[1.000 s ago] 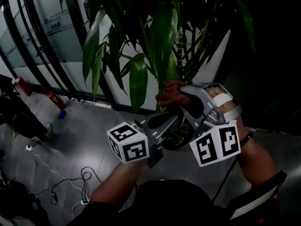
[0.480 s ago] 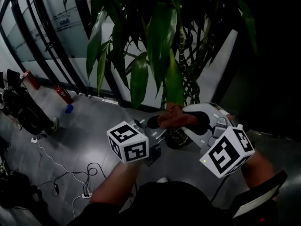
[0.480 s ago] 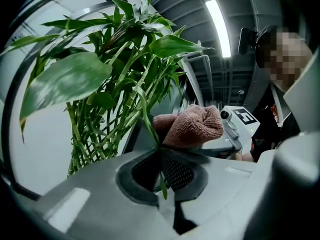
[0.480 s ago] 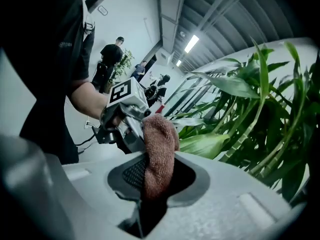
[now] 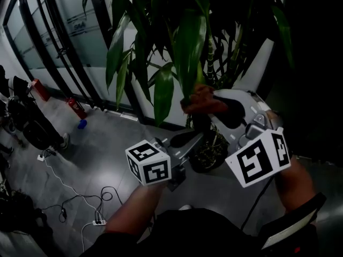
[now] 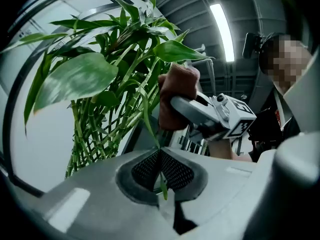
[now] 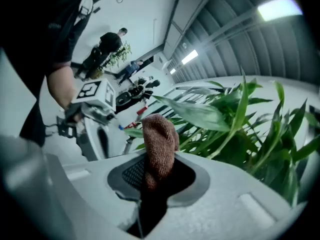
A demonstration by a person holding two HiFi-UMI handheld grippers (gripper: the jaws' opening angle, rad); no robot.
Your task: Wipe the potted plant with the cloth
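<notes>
Leaf (image 6: 150, 127) pinned for the cloth (image 7: 160, 141)

Your left tool (image 6: 160, 168) is closed on the tip of that narrow leaf, apparently to steady it for wiping. Your right tool (image 7: 152, 176) grips the brown cloth, which stands up out of its jaws and rests against the foliage of the potted plant (image 5: 161, 90), just above the left tool. Stems rise from the dark pot (image 5: 206, 155) on the floor; what fills it is too dim to tell.

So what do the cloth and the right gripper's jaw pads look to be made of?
The cloth looks like reddish-brown terry or microfibre: matte, with a fuzzy looped nap. The pads of the right gripper look like dark rubber or plastic, matte, with a fine cross-hatched grid; which of the two is unclear.
</notes>
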